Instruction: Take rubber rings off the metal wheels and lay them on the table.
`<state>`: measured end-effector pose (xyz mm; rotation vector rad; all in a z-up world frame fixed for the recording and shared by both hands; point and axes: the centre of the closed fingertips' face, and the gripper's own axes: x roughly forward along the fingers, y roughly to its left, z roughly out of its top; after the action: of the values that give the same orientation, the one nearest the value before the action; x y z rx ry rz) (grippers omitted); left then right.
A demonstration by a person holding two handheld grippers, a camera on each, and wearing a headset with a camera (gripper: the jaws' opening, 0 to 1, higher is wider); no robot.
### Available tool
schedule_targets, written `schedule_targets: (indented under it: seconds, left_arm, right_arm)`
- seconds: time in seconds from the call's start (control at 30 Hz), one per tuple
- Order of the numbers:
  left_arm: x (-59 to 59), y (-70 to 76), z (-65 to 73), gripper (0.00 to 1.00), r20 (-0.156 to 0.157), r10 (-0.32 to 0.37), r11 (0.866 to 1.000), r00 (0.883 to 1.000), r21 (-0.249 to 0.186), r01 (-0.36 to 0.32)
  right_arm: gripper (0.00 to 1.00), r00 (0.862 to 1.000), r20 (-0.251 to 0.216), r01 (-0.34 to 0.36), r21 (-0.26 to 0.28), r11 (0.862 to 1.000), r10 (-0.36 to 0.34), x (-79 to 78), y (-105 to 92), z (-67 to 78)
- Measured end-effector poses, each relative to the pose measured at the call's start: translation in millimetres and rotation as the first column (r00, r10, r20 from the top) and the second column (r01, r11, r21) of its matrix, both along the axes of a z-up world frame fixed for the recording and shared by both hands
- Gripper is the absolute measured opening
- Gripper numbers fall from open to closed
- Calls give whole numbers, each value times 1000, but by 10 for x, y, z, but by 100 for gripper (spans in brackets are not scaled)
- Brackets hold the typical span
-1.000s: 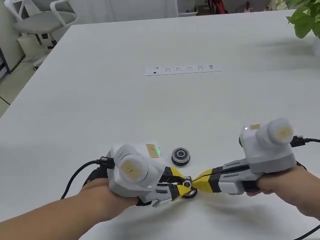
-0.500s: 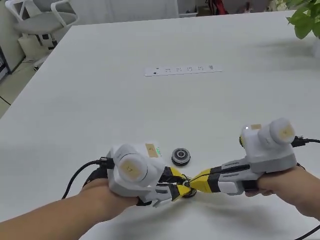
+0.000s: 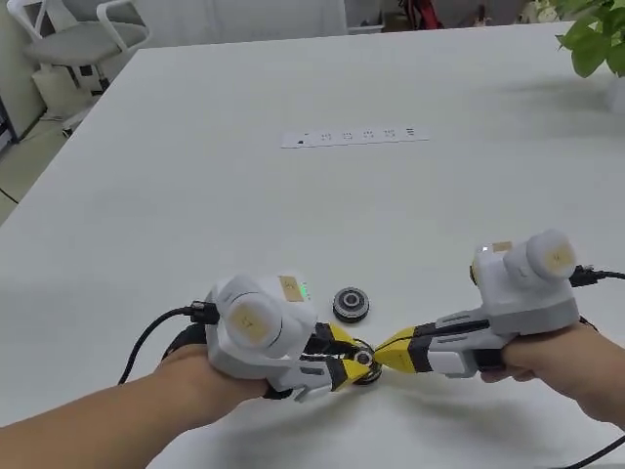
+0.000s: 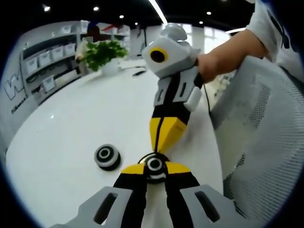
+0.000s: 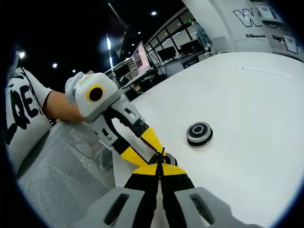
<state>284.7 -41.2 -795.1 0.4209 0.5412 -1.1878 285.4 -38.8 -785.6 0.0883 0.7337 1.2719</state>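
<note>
Little has moved since a second ago: both grippers hold almost the same place and the loose wheel lies where it lay; the slight shift of the whole head view is a camera move.

1. Held metal wheel [image 3: 364,362]: sits at the near edge of the table [image 3: 293,225], low over the surface, between the two gripper tips.
2. Left gripper [image 3: 348,364]: its yellow-tipped jaws are clamped on the held metal wheel, one tip on each side, as the left gripper view shows [image 4: 154,165].
3. Right gripper [image 3: 383,354]: it comes in from the right and meets the wheel's rim tip-first. Its jaws are pressed together; whether a rubber ring is pinched between them cannot be told.
4. Second metal wheel [image 3: 352,304]: lies flat on the table just beyond the held one, apart from both grippers, with its dark rubber ring on.
5. Surroundings: a white power strip [image 3: 354,138] lies well beyond, toward the far middle. A green plant [image 3: 596,34] stands at the far right, and an office chair [image 3: 78,39] beyond the far left corner.
</note>
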Motion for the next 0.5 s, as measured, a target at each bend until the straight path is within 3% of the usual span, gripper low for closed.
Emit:
schedule_targets:
  seconds: [0.27,0.5]
  left_arm:
    - [-7,9,48,20,-23,7,1000,1000,-21,-7]
    - [-51,28,126,30,-16,-3,1000,1000,-28,2]
  right_arm:
    - [0,1000,-4,7,7,1000,-7,-9,16,28]
    - [0,1000,-6,13,13,1000,-13,-6,18,43]
